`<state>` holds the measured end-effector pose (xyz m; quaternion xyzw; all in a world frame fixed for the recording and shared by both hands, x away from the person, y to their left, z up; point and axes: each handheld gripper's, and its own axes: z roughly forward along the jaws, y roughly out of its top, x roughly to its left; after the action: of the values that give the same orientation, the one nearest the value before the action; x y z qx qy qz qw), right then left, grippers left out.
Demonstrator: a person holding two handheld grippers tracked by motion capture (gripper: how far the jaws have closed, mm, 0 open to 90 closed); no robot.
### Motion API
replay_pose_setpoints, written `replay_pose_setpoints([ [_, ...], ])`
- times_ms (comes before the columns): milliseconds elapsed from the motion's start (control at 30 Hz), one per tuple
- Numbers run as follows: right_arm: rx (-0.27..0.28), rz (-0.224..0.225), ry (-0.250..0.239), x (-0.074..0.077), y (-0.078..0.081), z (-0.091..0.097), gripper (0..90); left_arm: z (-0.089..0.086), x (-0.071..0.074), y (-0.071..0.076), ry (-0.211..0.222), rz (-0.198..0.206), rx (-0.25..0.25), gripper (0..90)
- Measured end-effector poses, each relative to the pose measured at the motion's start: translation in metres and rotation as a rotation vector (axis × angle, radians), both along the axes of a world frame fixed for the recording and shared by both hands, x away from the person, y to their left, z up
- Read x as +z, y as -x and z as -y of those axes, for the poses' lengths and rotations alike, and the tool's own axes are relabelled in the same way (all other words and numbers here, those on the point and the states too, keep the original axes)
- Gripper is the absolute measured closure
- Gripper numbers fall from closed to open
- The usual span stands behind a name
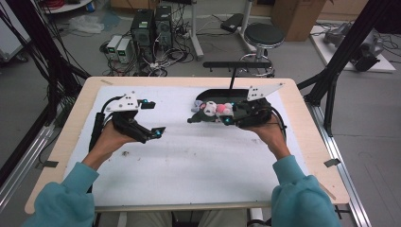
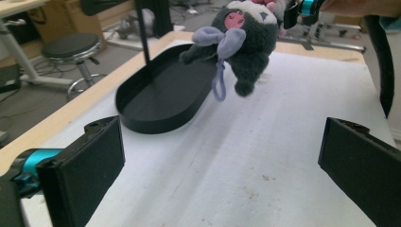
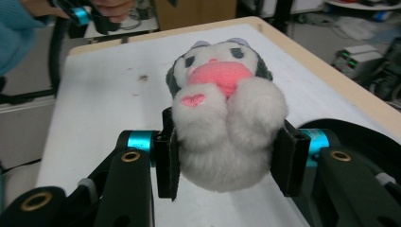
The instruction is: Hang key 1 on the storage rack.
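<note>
One plush toy (image 3: 222,127) sits clamped between the jaws of my right gripper (image 3: 227,158), held above one black tray's (image 2: 161,101) near edge. My left gripper (image 1: 150,118), jaws wide apart, has bare table (image 1: 189,165) around it.

plush toy (image 3: 222,123): I see fluffy pile, white and dark grey, pink patches
tray (image 2: 161,97): matt black, smooth, looks like plastic
table (image 1: 302,118): pale wood edge; white matt cover, lightly scuffed
right gripper (image 3: 227,156): matt black pads, glossy teal metal collars
</note>
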<state>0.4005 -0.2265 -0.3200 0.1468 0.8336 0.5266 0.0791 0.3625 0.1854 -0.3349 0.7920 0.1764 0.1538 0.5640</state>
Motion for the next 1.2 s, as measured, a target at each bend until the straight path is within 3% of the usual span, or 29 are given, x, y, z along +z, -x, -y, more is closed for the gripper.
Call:
replay_pose_setpoints([
  [233, -0.132, 0.019, -0.020, 0.004, -0.002, 0.019, 52.9, -0.023, -0.009, 0.012, 0.049, 0.016, 0.067, 1.7],
  [767, -0.429, 0.060, -0.073, 0.010, -0.008, 0.060, 53.0, -0.063, -0.025, 0.031, 0.092, 0.030, 0.168, 1.7],
  [933, -0.473, 0.078, -0.076, 0.012, -0.010, 0.065, 53.0, -0.066, -0.028, 0.037, 0.082, 0.039, 0.180, 1.7],
  [1200, -0.564, 0.096, -0.098, 0.020, -0.015, 0.077, 53.1, -0.076, -0.035, 0.045, 0.109, 0.051, 0.206, 1.7],
])
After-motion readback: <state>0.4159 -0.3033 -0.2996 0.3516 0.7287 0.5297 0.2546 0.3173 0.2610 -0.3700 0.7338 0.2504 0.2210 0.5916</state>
